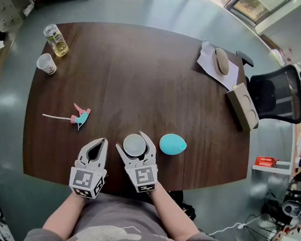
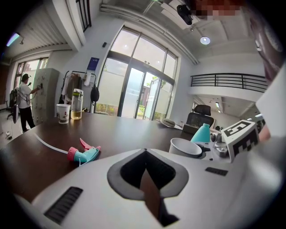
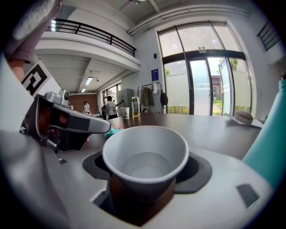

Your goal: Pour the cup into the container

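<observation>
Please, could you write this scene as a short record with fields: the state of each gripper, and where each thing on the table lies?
left gripper: shut, empty, at the near table edge
right gripper: fingers closed round the cup
cup: upright, a little clear liquid inside
bottle: teal, lying on its side just right of the cup
spray head: lying beyond the left gripper
far cup: upright at the far left corner
jar: beside the far cup, holds yellowish liquid
table: dark wood

Dark wooden table (image 1: 153, 90) on grey floor (image 1: 11, 104); black mesh chair (image 1: 275, 97); tall windows (image 3: 201, 80).
</observation>
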The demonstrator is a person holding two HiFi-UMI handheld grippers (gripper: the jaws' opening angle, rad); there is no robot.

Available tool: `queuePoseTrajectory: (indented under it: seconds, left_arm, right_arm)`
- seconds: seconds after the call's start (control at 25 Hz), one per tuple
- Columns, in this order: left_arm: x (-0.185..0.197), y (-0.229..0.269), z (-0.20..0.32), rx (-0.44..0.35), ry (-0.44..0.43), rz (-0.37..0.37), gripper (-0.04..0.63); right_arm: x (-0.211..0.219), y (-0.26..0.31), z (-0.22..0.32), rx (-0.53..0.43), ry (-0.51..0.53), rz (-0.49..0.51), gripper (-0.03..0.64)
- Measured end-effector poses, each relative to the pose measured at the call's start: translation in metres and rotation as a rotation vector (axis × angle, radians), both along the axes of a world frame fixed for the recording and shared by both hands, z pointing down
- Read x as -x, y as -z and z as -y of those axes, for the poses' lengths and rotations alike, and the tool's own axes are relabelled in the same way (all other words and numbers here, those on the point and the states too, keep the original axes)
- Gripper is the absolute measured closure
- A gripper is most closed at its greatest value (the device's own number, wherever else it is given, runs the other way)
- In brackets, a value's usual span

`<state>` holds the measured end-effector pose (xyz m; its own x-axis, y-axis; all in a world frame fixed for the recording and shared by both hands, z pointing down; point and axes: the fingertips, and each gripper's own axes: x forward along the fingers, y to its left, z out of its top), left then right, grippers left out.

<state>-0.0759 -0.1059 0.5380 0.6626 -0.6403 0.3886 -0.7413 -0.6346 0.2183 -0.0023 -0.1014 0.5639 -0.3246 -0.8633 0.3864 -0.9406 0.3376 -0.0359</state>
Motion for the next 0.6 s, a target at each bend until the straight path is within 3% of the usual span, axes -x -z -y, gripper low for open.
queuePoseTrajectory:
  seconds: [0.6]
  left_arm:
    - [-0.0036, 0.0029, 0.0006, -0.005, -0.017, -0.009, 0.589]
  right_arm:
    - [-0.0011, 0.0016, 0.0019, -0.010, -0.009, 0.006, 0.290]
